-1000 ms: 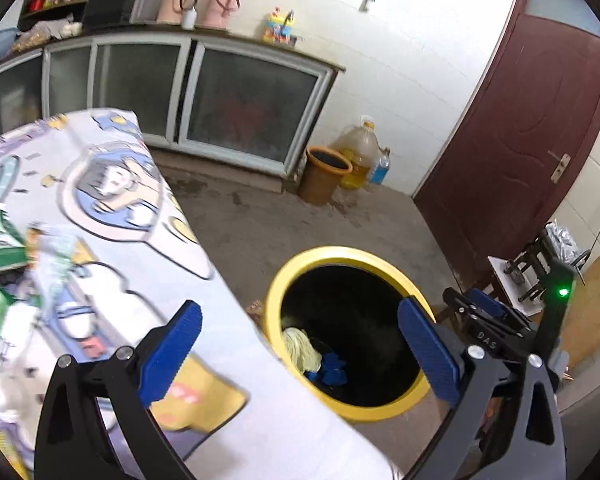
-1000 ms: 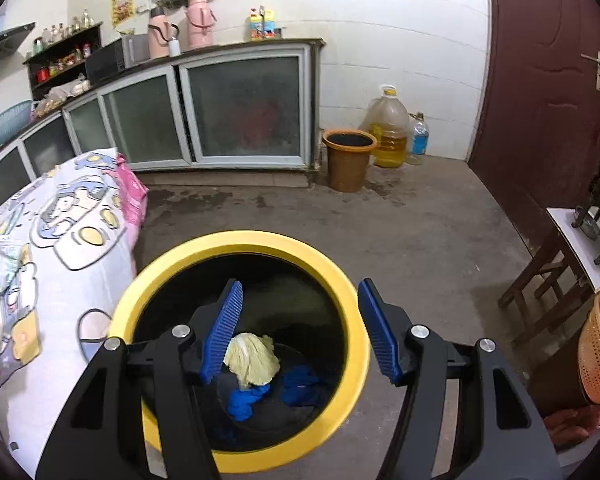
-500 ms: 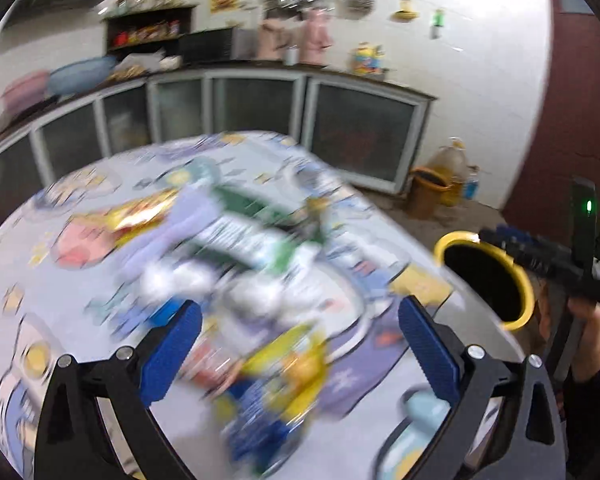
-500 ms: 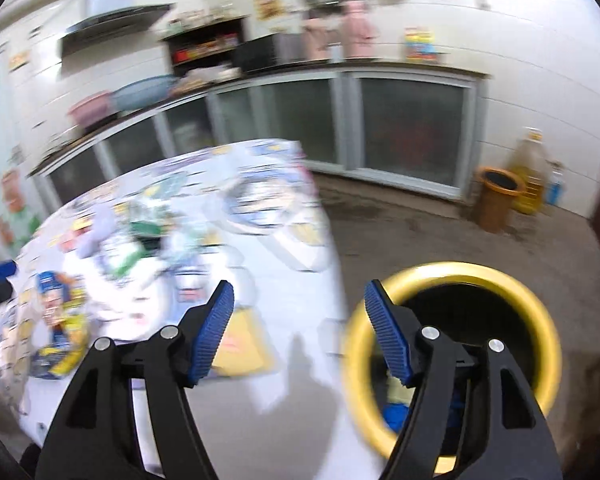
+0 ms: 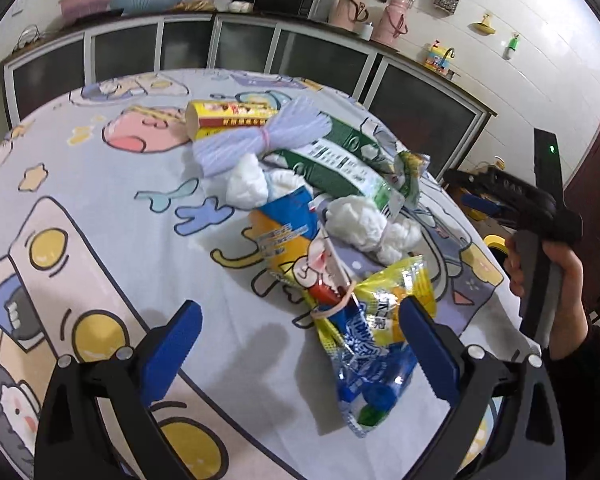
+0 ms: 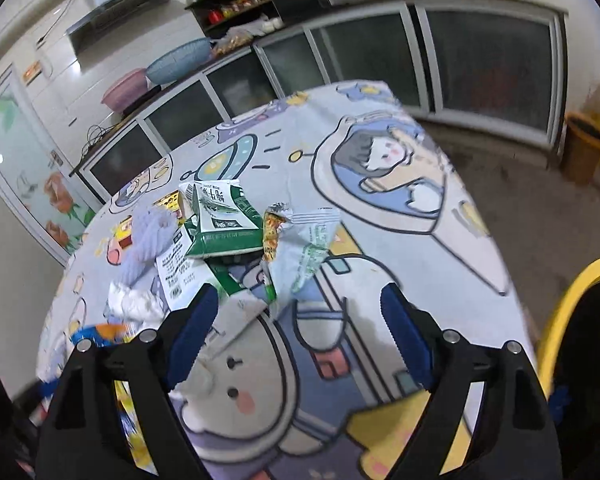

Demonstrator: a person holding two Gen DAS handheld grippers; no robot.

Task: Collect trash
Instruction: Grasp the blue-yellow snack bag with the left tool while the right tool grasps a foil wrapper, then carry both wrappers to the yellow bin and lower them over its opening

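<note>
A heap of trash lies on the cartoon-print tablecloth (image 5: pixel 100 208). Nearest my left gripper (image 5: pixel 300 344) is a yellow and blue snack bag (image 5: pixel 372 344), partly between its open blue fingers; nothing is gripped. Beyond lie an orange and blue wrapper (image 5: pixel 288 240), white tissue wads (image 5: pixel 364 224), a green and white carton (image 5: pixel 340 160), a bundle of pale straws (image 5: pixel 260 136) and a yellow and red box (image 5: pixel 228 118). My right gripper (image 6: pixel 300 328) hangs above the cloth with its jaws opening and empty; the green carton (image 6: pixel 220 224) and a pale torn wrapper (image 6: pixel 308 248) lie ahead of it.
The yellow-rimmed black bin (image 6: pixel 572 312) stands on the floor off the table's right edge. A hand (image 5: pixel 556 280) holds the other gripper at the right of the left wrist view. Glass-fronted cabinets (image 5: pixel 300 52) line the wall; an orange bucket (image 6: pixel 584 148) stands on the floor.
Both grippers swung from above the bin to over the table's trash. The right gripper's jaws have spread wider. The left gripper has closed in on the yellow and blue snack bag.
</note>
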